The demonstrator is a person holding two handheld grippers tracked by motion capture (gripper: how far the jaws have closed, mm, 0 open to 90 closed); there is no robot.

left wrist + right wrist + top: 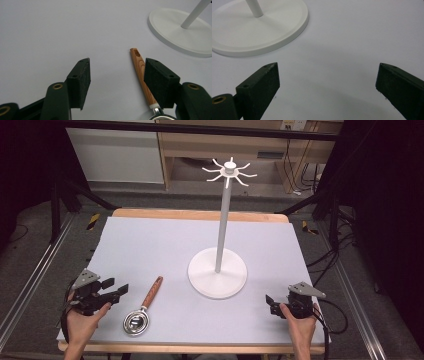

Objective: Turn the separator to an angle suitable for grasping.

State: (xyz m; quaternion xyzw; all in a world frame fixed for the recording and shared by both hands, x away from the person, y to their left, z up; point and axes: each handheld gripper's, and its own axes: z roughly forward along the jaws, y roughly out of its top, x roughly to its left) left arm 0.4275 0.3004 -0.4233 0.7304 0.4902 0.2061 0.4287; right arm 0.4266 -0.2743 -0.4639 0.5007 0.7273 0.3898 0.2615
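My wooden-handled strainer [143,308] lies flat on the grey mat, its round metal bowl nearest me, handle angling away toward the white stand's base.

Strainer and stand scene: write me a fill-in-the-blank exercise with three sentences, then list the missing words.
1. The small metal strainer has a handle made of ____.
2. The left gripper has its jaws ____, with nothing between them.
3. The white stand carries a ring of ____ at the top of its pole.

Missing words: wood; open; hooks
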